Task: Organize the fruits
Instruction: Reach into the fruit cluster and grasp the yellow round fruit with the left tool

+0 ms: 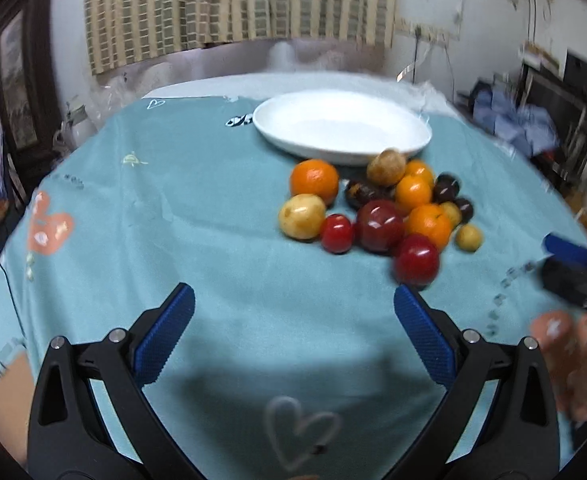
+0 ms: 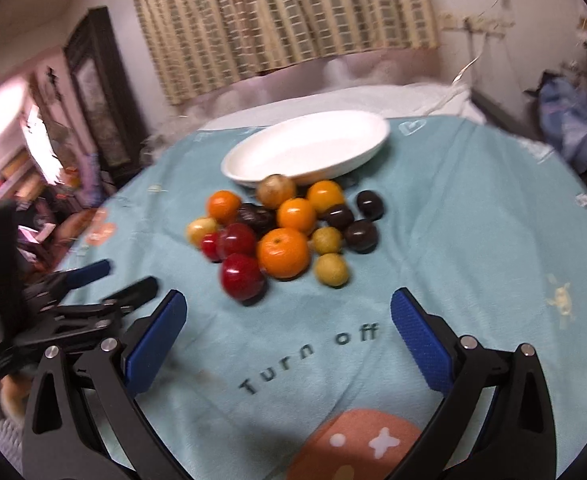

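Lying ahead of both open jaws, fruits (image 1: pixel 377 208)

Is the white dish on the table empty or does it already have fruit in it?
Empty. The white dish shows only bare white inside in both views; all the fruit sits piled on the cloth in front of it.

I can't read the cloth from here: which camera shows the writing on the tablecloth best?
The right wrist view. There the words "Turn off" lie plainly on the teal tablecloth, between the open jaws. In the left wrist view the same writing is only a blurred, unreadable streak at the right edge.
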`<state>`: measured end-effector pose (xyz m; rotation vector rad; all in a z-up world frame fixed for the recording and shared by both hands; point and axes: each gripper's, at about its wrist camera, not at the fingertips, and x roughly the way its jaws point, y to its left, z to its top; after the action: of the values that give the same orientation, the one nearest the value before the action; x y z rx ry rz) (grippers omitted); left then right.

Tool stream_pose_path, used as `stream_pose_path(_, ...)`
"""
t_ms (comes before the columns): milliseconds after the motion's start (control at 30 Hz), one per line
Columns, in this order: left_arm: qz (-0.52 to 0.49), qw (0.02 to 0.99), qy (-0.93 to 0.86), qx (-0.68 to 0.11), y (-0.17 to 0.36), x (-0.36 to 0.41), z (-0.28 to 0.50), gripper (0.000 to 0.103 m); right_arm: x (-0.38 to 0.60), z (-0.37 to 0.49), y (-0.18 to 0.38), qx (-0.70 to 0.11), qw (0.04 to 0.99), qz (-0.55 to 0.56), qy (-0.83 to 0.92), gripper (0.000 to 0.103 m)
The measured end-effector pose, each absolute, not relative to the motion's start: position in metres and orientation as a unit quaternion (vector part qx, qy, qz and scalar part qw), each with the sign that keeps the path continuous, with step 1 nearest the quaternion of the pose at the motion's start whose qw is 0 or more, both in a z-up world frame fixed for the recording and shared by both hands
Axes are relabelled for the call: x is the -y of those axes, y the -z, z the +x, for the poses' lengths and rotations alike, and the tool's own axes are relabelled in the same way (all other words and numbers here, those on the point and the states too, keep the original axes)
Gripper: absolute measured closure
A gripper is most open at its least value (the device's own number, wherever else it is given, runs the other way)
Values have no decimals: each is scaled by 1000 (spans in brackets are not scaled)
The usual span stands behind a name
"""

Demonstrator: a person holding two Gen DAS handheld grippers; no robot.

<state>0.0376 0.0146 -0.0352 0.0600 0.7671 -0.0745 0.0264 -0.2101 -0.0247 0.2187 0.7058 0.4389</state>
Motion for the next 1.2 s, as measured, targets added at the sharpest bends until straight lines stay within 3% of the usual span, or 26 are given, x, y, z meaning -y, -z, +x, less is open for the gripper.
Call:
stream_pose_path(567, 20, 903, 23, -429, 41, -21, 129, 2, 249, 31, 18, -332, 903, 169, -217, 1)
stream_pose_path(900, -53, 903, -11, -426, 33, -85, 110, 2, 259, 30, 16, -322, 910, 173, -193, 1)
stream_pose_path(1200, -21, 900, 5, -436, 46, -59, 108, 2, 262, 30, 16, -316, 912, 177, -194, 1)
